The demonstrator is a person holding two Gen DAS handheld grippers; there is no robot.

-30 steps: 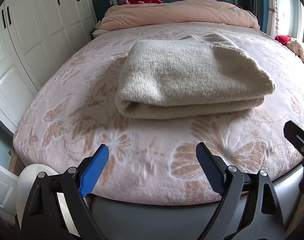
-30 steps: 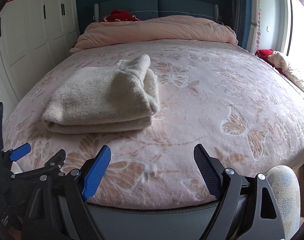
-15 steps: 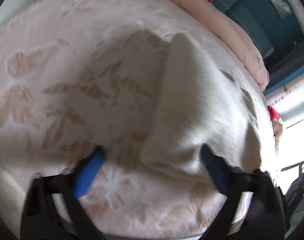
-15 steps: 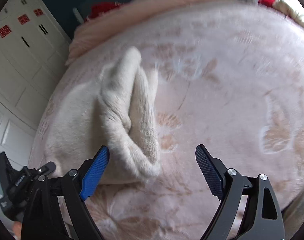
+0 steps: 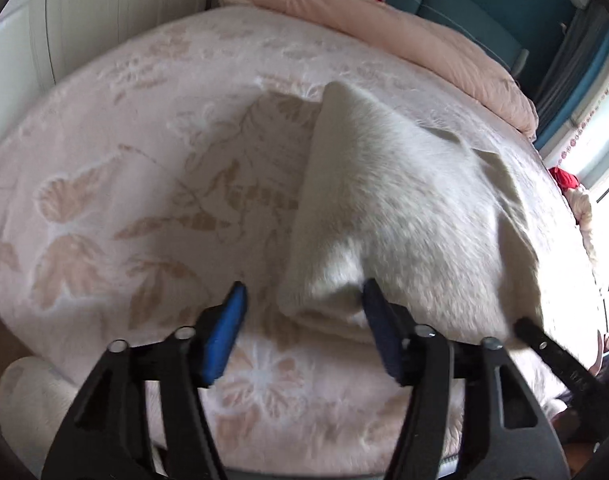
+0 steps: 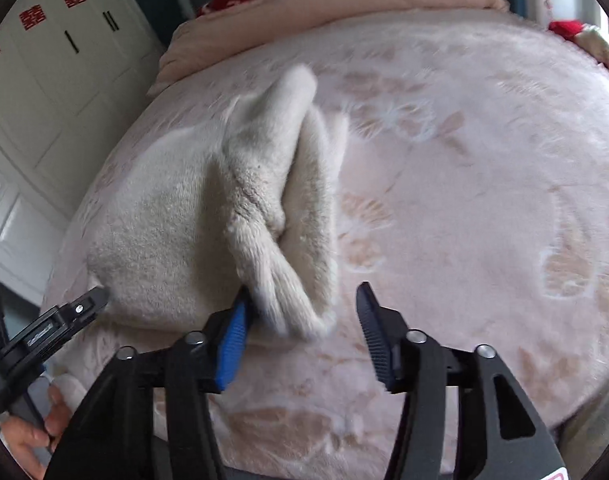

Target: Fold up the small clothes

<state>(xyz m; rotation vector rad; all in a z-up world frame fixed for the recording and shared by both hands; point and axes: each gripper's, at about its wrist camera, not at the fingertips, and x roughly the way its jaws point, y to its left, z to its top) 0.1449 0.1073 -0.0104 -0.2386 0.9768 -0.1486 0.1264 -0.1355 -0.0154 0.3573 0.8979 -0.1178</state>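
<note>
Both tongs have moved in from the foot of the bed (image 5: 104, 160) to the near corners of the folded sweater (image 5: 404, 208) since a second ago. My left tongs (image 5: 300, 328) are spread, straddling the near left corner; my right tongs (image 6: 300, 328) are spread around the near right corner, where the layered edges bunch. Neither is pinching yet.

Handling, my estimate: light, soft, thick knit, limp, fuzzy surface, so it should not slip but the layers will slide apart. Take hold deep at each corner, catching all layers.

Appearance: cream-white, fluffy, folded into a thick pad of stacked layers, lying on the bed's near half, well short of the pink duvet (image 5: 404, 36) at the head.
</note>
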